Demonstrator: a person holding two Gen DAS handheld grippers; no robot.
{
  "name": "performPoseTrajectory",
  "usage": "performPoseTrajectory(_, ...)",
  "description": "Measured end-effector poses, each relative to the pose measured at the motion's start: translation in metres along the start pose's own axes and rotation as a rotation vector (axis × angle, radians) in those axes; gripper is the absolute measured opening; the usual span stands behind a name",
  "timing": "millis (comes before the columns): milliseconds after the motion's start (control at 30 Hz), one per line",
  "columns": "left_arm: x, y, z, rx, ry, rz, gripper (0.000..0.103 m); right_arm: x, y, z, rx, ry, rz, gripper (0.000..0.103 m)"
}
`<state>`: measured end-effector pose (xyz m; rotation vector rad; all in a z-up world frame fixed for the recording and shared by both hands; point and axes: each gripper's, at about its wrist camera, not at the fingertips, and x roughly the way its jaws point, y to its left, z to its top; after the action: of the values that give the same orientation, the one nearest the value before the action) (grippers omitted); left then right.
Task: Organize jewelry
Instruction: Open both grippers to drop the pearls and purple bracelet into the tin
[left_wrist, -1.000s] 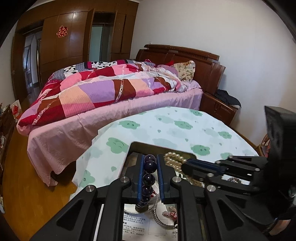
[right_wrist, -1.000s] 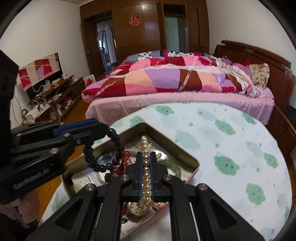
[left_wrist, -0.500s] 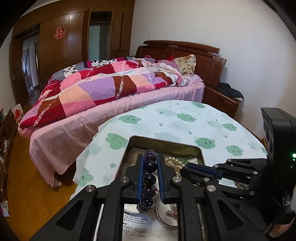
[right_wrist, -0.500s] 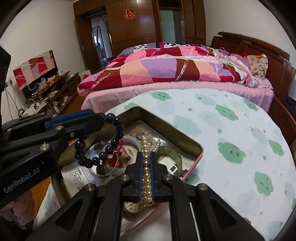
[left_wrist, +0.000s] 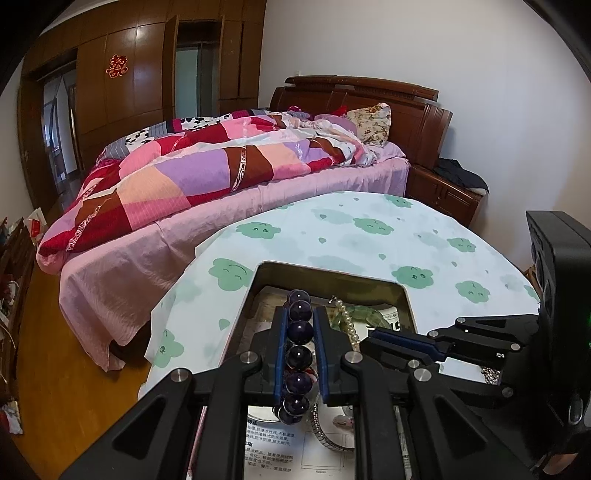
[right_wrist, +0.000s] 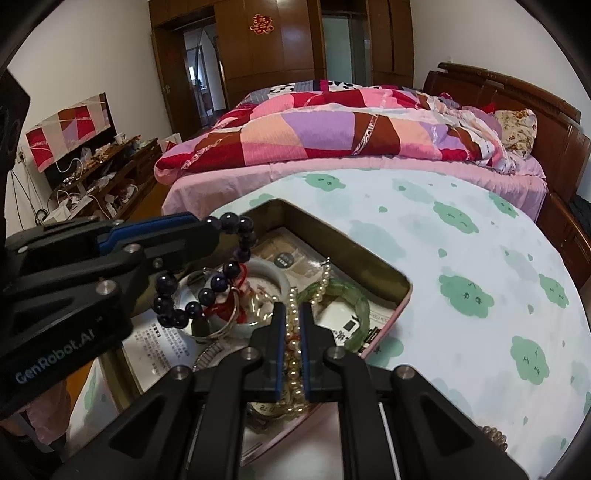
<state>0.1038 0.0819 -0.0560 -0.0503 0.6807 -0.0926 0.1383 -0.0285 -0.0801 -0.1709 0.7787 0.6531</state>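
Note:
An open metal tin (left_wrist: 405, 299) (right_wrist: 369, 258) sits on the cloud-print tablecloth and holds jewelry and papers. My left gripper (left_wrist: 300, 321) is shut on a dark purple bead bracelet (left_wrist: 299, 354), which hangs as a loop over the tin in the right wrist view (right_wrist: 207, 280). My right gripper (right_wrist: 291, 314) is shut on a pearl necklace (right_wrist: 292, 354), low inside the tin; the strand also shows in the left wrist view (left_wrist: 346, 321). A green jade bangle (right_wrist: 351, 299) and a white bangle (right_wrist: 266, 269) lie in the tin.
A metal watch band (left_wrist: 325, 435) and printed leaflets (left_wrist: 269, 454) lie in the tin's near end. A bead string (right_wrist: 493, 434) lies on the cloth at the right. A bed with a patchwork quilt (left_wrist: 207, 173) stands beyond the table.
Both grippers have come down toward the tin with their jewelry. The pearl strand now rests lower among the items in the tin.

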Motion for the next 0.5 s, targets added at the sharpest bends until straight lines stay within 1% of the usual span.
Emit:
performPoseTrajectory(167,0.001,0.001,0.000,-0.009,0.008,-0.001,0.014,0.001,0.001,-0.001,0.004,0.005,-0.001,0.010)
performPoseTrajectory(233,0.001,0.001,0.000,-0.014,0.009,-0.003,0.016,0.001,0.000,-0.002,0.009,0.006,-0.006,0.012)
performPoseTrajectory(267,0.000,0.001,0.000,-0.014,0.008,-0.003,0.021,0.001,0.000,-0.002,0.013,0.006,-0.008,0.015)
performPoseTrajectory(300,-0.001,0.001,0.000,-0.013,0.004,-0.002,0.033,0.000,-0.001,-0.002,0.018,0.006,-0.007,0.021)
performPoseTrajectory(333,-0.002,0.000,0.000,-0.013,0.001,0.000,0.042,0.000,-0.002,-0.002,0.022,0.004,-0.008,0.026)
performPoseTrajectory(367,-0.005,0.000,0.000,-0.014,-0.014,0.009,0.056,-0.001,-0.003,-0.003,0.025,0.001,-0.011,0.034)
performPoseTrajectory(400,-0.007,-0.001,0.000,-0.014,-0.028,0.006,0.060,-0.002,-0.003,-0.003,0.027,-0.004,-0.013,0.042)
performPoseTrajectory(467,-0.012,-0.002,0.002,-0.007,-0.043,-0.003,0.060,-0.004,-0.004,-0.003,0.029,-0.015,-0.019,0.046)
performPoseTrajectory(500,-0.012,-0.003,0.002,-0.006,-0.042,0.003,0.060,-0.004,-0.004,-0.003,0.030,-0.016,-0.019,0.046)
